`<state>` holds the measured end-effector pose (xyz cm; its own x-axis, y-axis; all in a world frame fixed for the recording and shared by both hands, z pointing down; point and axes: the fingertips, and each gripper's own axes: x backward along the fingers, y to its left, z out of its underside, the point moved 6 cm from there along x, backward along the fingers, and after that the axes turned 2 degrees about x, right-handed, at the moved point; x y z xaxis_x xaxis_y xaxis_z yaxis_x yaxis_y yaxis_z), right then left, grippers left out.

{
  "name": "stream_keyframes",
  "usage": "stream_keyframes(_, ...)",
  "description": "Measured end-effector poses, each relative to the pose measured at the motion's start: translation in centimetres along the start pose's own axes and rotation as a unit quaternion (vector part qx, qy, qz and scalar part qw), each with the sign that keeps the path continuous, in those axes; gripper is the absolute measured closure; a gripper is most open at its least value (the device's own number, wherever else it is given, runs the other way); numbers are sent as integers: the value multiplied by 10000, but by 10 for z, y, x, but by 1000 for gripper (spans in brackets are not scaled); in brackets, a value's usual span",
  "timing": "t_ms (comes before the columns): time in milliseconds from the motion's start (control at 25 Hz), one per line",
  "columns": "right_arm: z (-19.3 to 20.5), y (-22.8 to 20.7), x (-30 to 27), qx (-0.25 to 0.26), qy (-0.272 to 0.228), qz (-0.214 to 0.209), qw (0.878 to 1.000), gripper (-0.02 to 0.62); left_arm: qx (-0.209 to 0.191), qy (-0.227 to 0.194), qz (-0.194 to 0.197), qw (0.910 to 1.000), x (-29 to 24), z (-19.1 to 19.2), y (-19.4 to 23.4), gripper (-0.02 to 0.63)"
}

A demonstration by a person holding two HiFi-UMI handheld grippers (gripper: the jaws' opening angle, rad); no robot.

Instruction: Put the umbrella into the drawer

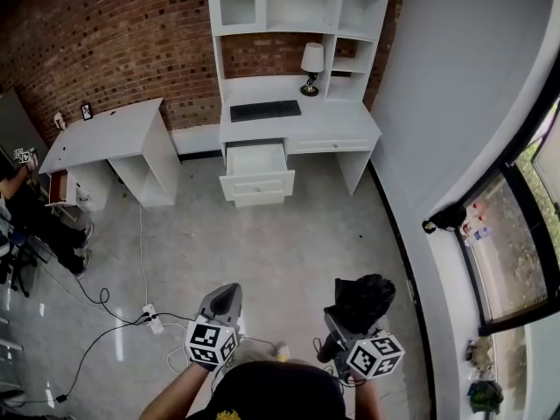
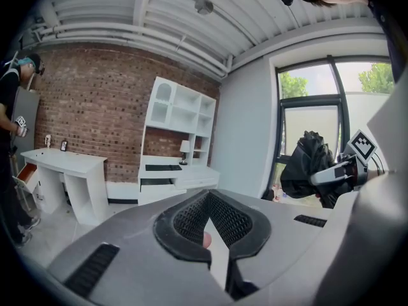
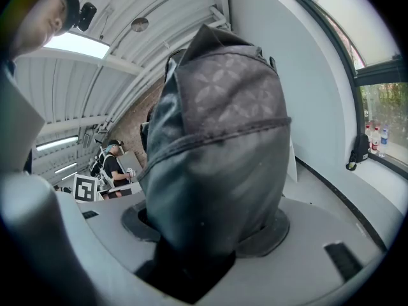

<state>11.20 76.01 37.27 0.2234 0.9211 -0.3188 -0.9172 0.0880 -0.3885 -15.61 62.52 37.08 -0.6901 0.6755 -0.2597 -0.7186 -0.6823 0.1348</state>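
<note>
The folded black umbrella (image 3: 217,139) is clamped in the right gripper (image 3: 204,234), and its view is filled. The desk's (image 1: 302,128) open drawer (image 1: 255,159), well apart, is shown by the head view. The left gripper (image 2: 210,225) is closed, empty.

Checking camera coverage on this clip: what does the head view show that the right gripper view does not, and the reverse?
Only the head view: the open drawer of the white desk, the keyboard, the lamp and the power strip on the floor. Only the right gripper view: the umbrella close up, its patterned fabric clamped in the tongs of the right gripper, and a ceiling light. Both: the black umbrella in that gripper, and the window with bottles by it.
</note>
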Motion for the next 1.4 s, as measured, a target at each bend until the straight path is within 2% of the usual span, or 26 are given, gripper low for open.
stream_keyframes(200,-7,-11,-22,-145,100,-112,9998,327,34,-57,-73,10000,-5,-12,-2,589)
stream_keyframes(480,-13,-14,-69,-163,423,-170,9988,327,111,203,-184,9996,-38,-14,33,589)
stream_keyframes(720,-44,-24,-125,-262,516,110,9983,327,298,23,-20,9995,-100,-47,76,589)
stream_keyframes(920,-85,-12,-178,-150,455,267,9985,327,188,-191,198,9994,-145,-80,124,589)
stream_keyframes(1160,-127,13,-238,96,363,458,9982,327,538,-303,423,9972,-174,-94,182,589)
stream_keyframes(1400,-144,37,-292,271,509,443,9974,327,657,-303,483,9962,-188,-96,232,589)
